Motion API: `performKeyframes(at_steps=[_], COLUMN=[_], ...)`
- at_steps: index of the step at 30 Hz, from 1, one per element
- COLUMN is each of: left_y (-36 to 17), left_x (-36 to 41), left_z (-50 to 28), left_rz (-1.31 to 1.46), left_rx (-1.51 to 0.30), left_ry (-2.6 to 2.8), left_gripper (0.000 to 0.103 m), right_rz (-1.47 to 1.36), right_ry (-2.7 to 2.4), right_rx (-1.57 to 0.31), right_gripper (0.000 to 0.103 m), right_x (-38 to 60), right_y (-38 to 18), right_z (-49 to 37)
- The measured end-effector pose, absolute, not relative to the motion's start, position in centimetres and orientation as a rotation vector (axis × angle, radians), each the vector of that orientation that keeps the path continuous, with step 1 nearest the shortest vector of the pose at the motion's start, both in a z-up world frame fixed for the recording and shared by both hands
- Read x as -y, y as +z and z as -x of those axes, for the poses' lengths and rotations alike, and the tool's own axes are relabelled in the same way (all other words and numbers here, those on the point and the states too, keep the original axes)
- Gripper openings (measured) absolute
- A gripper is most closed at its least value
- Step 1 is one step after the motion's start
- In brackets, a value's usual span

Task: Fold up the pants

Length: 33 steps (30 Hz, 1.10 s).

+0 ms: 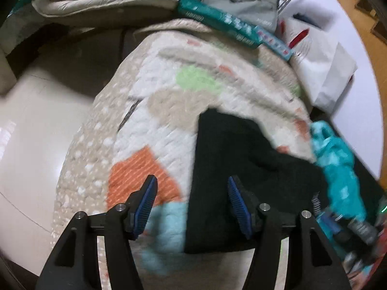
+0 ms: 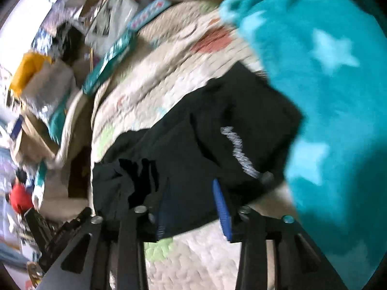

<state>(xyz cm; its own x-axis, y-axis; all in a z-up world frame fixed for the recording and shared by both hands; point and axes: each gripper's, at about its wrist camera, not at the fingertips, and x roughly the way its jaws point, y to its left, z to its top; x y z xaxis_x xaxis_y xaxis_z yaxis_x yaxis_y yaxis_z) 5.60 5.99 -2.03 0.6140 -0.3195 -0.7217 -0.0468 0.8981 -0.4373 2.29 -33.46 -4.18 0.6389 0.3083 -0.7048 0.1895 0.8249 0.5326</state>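
Black pants (image 1: 241,169) lie bunched on a patchwork quilt (image 1: 169,111), to the right of its middle. My left gripper (image 1: 191,178) hangs open just above the pants' left edge, its blue pads (image 1: 145,205) wide apart and nothing pinched. In the right wrist view the pants (image 2: 193,145) show white lettering and a rumpled end at the left. My right gripper (image 2: 191,188) hovers over their near edge with a gap between its jaws; the cloth lies under the pads (image 2: 221,207), not clamped. The picture is blurred.
Teal fleece with pale stars (image 2: 326,96) fills the right side and shows as a sleeve (image 1: 338,169). A teal packet (image 1: 229,26), a grey bag (image 1: 241,0) and white bags (image 1: 321,55) crowd the quilt's far end. Pale floor (image 1: 36,133) lies left; clutter (image 2: 43,84).
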Motion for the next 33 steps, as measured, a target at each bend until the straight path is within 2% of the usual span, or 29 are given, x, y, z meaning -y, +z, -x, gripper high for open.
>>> performKeyframes(at_steps=[5, 8, 15, 18, 24, 27, 28, 29, 30, 31, 32, 33], left_y=[2.9, 3.6, 0.3, -1.2, -3.8, -4.7, -4.7, -4.6, -4.3, -4.0, -3.5, -3.0], left_x=[2.2, 8.1, 22.2, 25.6, 30.7, 31.8, 31.9, 31.7, 31.4, 31.1, 30.6, 30.1], left_z=[-8.5, -11.1, -17.2, -18.1, -19.8, -19.3, -18.9, -18.7, -18.5, -18.5, -18.3, -18.1], left_rz=[0.249, 0.189, -0.052, -0.128, -0.243, -0.305, -0.328, -0.332, -0.318, -0.302, -0.29, -0.286], left_rx=[-0.904, -0.958, -1.134, -1.154, -1.194, -1.217, -1.204, -1.199, -1.204, -1.213, -1.204, -1.194], left_ry=[-0.369, -0.523, -0.722, -0.752, -0.841, -0.855, -0.862, -0.871, -0.891, -0.906, -0.906, -0.908], left_gripper=[0.059, 0.061, 0.061, 0.062, 0.072, 0.073, 0.071, 0.062, 0.04, 0.036, 0.03, 0.025], right_rz=[-0.675, -0.655, -0.696, -0.716, -0.761, -0.759, -0.756, -0.752, -0.744, -0.735, -0.724, -0.709], right_ry=[0.031, -0.026, -0.065, -0.071, -0.083, -0.08, -0.074, -0.069, -0.064, -0.059, -0.049, -0.045], right_rx=[-0.895, -0.878, -0.827, -0.815, -0.786, -0.773, -0.778, -0.784, -0.793, -0.803, -0.815, -0.823], right_gripper=[0.042, 0.042, 0.044, 0.045, 0.045, 0.045, 0.045, 0.045, 0.039, 0.032, 0.02, 0.018], right_x=[34.0, 34.3, 36.0, 36.0, 36.7, 36.8, 36.8, 36.8, 36.8, 36.7, 36.6, 36.4], right_y=[-5.6, -6.3, -7.0, -7.3, -8.6, -8.7, -8.6, -8.6, -8.5, -8.3, -8.0, -7.8], right_z=[-1.0, -1.1, -2.1, -3.2, -5.1, -5.5, -5.7, -5.8, -5.9, -6.1, -6.4, -6.5])
